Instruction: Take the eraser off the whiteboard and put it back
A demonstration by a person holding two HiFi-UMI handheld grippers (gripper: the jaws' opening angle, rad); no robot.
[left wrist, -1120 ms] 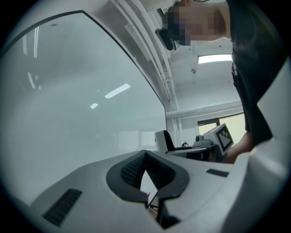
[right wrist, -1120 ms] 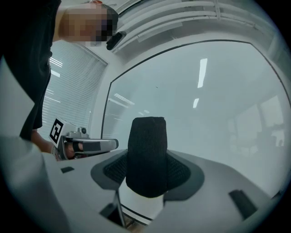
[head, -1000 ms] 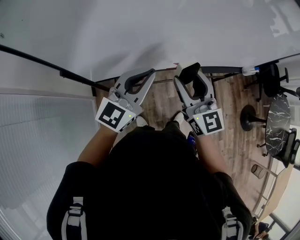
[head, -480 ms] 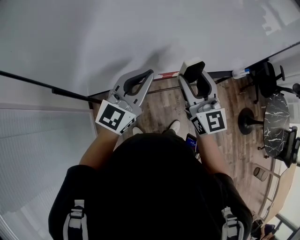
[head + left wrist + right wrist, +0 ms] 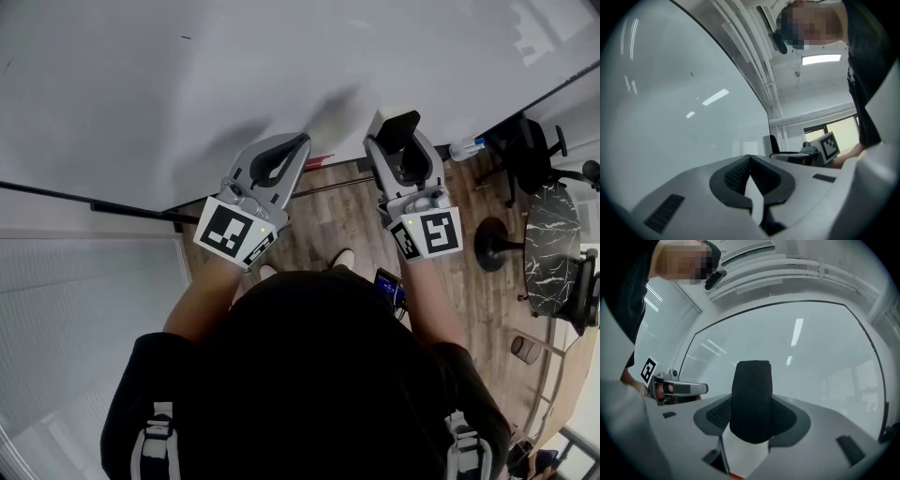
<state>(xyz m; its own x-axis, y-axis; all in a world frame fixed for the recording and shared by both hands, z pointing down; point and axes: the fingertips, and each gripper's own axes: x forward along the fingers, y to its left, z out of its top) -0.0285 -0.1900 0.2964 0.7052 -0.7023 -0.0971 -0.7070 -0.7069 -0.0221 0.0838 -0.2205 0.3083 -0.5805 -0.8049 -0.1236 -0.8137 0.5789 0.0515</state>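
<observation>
The whiteboard (image 5: pixel 234 84) fills the upper part of my head view, blank and glossy, and both gripper views look at it close up.

My right gripper (image 5: pixel 400 142) is raised in front of the board, with its jaws clamped on the eraser (image 5: pixel 395 125). In the right gripper view the eraser (image 5: pixel 751 399) stands upright between the pads, dark felt end up and white body lower in the grip. It looks centred and firmly held. It is near the board's surface, but I cannot tell from any view whether it touches.

My left gripper (image 5: pixel 278 157) is level with the right one, a little way off to its left. Its jaws are closed tip to tip with nothing between them. I judge it has no part in this step.

As I read it, the first half is done, because the eraser is off the board and in my right grip. What is left is to bring it up to the board, seat it so it stays put, then open the jaws and back away without dragging it loose.
</observation>
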